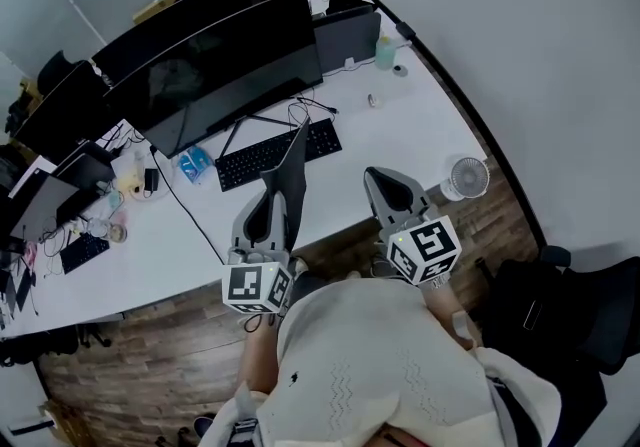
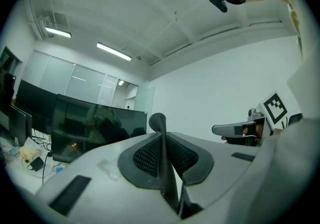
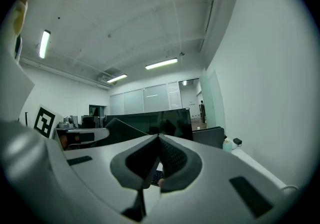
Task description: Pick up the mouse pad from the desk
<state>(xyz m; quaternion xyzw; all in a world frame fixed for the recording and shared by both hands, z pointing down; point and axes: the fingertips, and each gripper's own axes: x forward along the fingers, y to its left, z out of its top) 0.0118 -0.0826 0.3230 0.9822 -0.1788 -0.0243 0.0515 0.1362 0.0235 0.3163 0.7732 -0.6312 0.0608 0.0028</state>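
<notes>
The white desk (image 1: 420, 125) stretches ahead of me, the curved monitor (image 1: 220, 65) at its far side. The black mouse pad (image 1: 292, 170) is off the desk, in the air over its near edge, this side of the keyboard (image 1: 278, 152). My left claw (image 1: 273, 205) pinches its near end, jaws narrow on the sheet; my right claw (image 1: 388, 180), to the right, is closed on nothing. I'd grip firmly and lift straight, since a thin sheet may sag or slip. The pad stands on edge; its long axis runs from my jaws toward the monitor.
</notes>
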